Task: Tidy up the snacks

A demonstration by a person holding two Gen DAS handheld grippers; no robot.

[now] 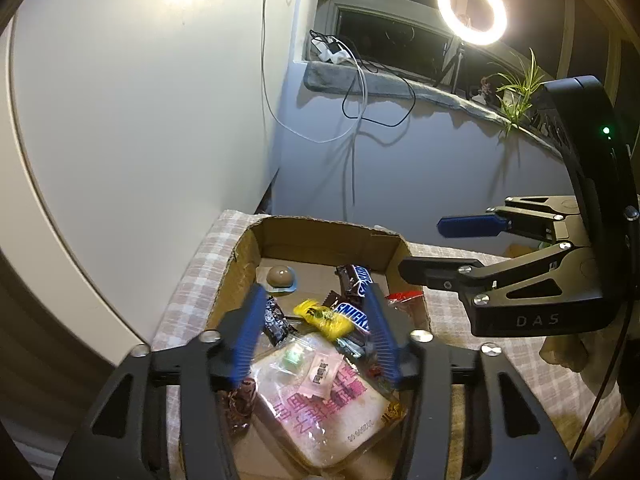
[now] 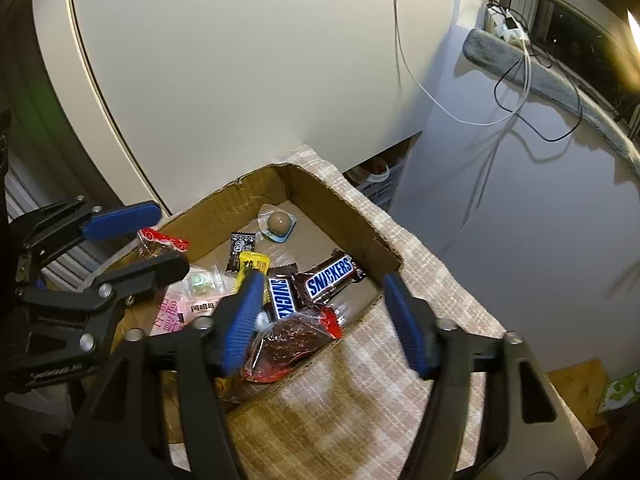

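Observation:
An open cardboard box (image 1: 316, 240) (image 2: 344, 208) on a checked cloth holds snacks: two Snickers bars (image 2: 330, 276) (image 1: 356, 304), a yellow candy (image 1: 322, 318) (image 2: 254, 264), a brown ball sweet in a clear cup (image 1: 280, 276) (image 2: 279, 222), a small black packet (image 2: 241, 250), a pink-printed bread bag (image 1: 320, 404) and a red packet of dark snack (image 2: 294, 340). My left gripper (image 1: 316, 332) is open above the box, empty. My right gripper (image 2: 328, 320) is open over the box's near right corner, empty; it also shows in the left wrist view (image 1: 436, 248).
The checked cloth (image 2: 360, 408) covers the surface around the box. A white cabinet (image 1: 140, 120) stands behind and left. A windowsill with cables (image 1: 360, 76), a ring light (image 1: 472, 10) and a plant (image 1: 516, 92) lie beyond.

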